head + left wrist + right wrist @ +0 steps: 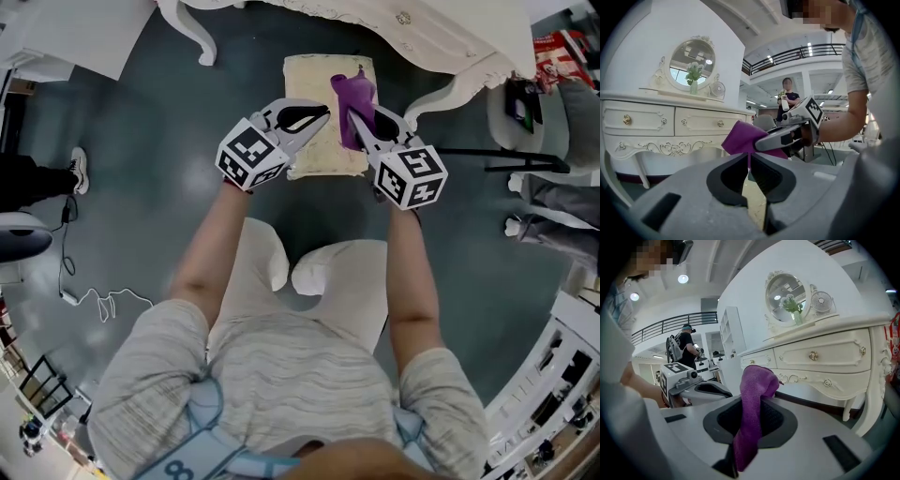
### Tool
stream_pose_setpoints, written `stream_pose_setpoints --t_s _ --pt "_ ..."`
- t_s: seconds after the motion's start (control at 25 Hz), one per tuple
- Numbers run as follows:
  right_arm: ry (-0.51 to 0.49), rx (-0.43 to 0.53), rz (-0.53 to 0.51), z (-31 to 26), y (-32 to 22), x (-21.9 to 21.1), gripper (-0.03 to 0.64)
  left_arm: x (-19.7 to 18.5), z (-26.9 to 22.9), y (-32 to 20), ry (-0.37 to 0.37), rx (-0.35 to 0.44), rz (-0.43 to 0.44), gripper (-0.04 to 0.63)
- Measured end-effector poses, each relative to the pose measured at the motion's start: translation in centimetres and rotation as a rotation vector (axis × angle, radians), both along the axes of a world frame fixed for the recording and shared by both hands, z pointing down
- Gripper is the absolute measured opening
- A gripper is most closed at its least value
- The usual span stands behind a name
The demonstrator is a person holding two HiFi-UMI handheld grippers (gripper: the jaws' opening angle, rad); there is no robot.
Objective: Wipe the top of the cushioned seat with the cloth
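Right gripper (356,120) jaws clamp purple cloth (351,94) over cushioned seat (309,84); left gripper (319,114) jaws closed, empty (idle). Lower it flat, press lightly, sweep whole top.

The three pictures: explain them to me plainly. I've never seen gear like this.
A person holds a hand-worked gripper in each hand. The head view looks down from a camera on their head. The other two cameras ride on the grippers and look along the jaws. The right gripper is clamped on a purple cloth. The left gripper has its jaws together, with nothing clearly between them. Both are above a cream cushioned seat on the grey floor, in front of a white dressing table.
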State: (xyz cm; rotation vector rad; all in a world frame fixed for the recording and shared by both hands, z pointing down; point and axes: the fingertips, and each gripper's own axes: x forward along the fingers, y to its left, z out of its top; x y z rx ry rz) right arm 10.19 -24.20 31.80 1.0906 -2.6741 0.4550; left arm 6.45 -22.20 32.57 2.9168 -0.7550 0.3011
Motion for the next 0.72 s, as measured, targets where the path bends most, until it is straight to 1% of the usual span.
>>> stream_pose_setpoints --t_s 0.16,0.28,0.52,0.72 --pt "-0.003 0.033 0.006 3.4 -1.4 0.5 0.058 -0.2 3.9 -1.4 0.01 0.037 -0.02 0.014" --pt "0.018 0.058 0.018 6.0 -2.1 0.5 0.058 -0.3 6.5 -1.8 0.025 0.059 -0.021 0.014" --pt "0.046 0.105 0.062 9.9 -3.7 0.7 0.058 -0.5 10.5 -2.3 0.027 0.125 -0.025 0.014" --pt "0.121 0.118 0.121 11.3 -5.7 2.0 0.058 -0.8 12.6 -2.3 0.025 0.147 -0.033 0.014"
